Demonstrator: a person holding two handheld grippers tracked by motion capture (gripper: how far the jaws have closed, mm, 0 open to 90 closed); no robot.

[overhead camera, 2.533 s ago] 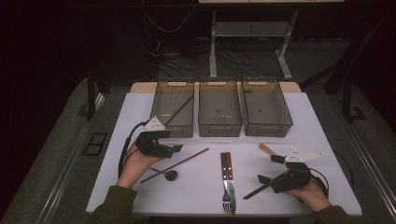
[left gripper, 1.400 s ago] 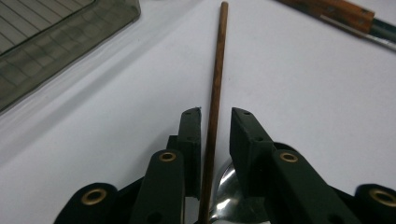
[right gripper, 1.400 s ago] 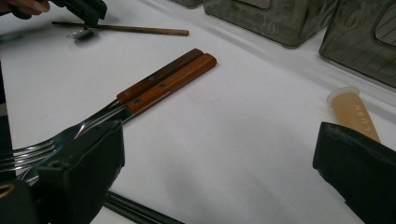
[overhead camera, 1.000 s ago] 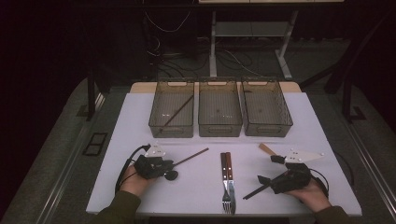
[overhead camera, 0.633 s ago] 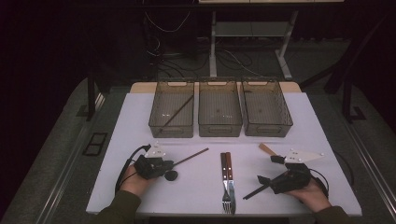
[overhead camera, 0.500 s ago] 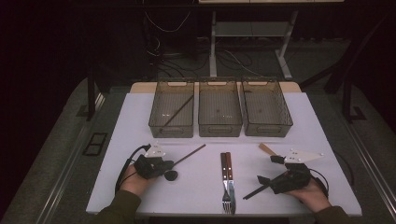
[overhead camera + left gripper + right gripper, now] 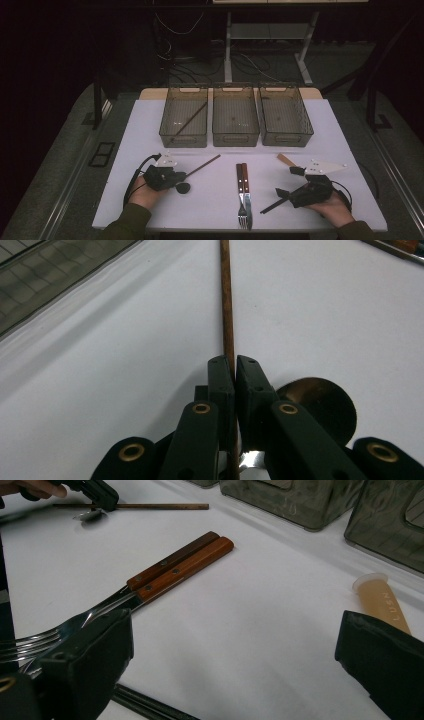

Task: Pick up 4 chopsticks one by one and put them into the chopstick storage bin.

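A white table (image 7: 280, 625) seen between two black jaws standing wide apart. Two wooden-handled forks (image 7: 165, 577) lie side by side at centre, tines toward the nearer jaw. Beyond the forks, far left, another gripper (image 7: 97, 494) holds a thin brown stick (image 7: 160, 506). Right of the forks lies a tan tube (image 7: 382, 605); grey bins (image 7: 300, 500) stand behind.

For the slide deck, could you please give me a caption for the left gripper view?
Left gripper shut on a thin brown stick lying on the white table, beside a dark round spoon bowl.
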